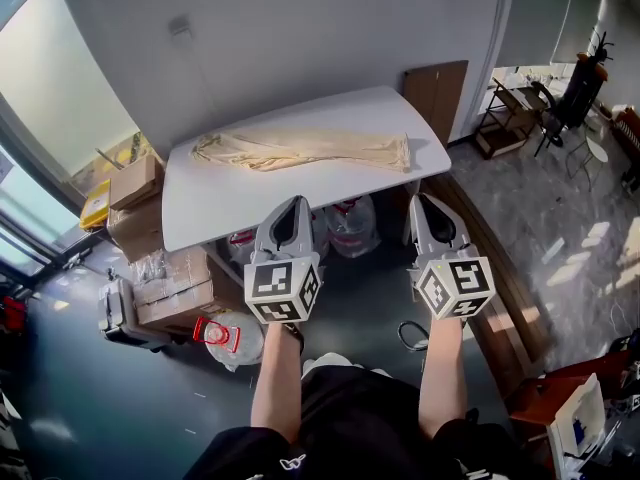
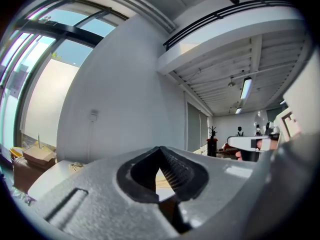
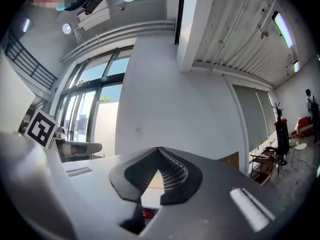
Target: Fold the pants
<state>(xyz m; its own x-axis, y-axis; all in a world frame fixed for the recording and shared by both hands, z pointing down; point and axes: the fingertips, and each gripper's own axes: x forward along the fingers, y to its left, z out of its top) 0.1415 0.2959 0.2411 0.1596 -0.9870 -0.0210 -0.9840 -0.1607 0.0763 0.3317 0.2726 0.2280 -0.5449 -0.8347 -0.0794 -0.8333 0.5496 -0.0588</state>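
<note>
Folding seems not yet begun.
The beige pants [image 1: 300, 151] lie stretched along the white counter [image 1: 230, 213]; the left tool [image 1: 291, 202] and right tool [image 1: 428, 200], each with jaws together and empty, hover short of them.

Bottles [image 1: 352, 230] half-hidden under table [image 1: 200, 208], torso [image 1: 350, 428] cropped

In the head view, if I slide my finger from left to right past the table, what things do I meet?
The cardboard boxes → pants lying on the white table → brown board → dark stand.
</note>
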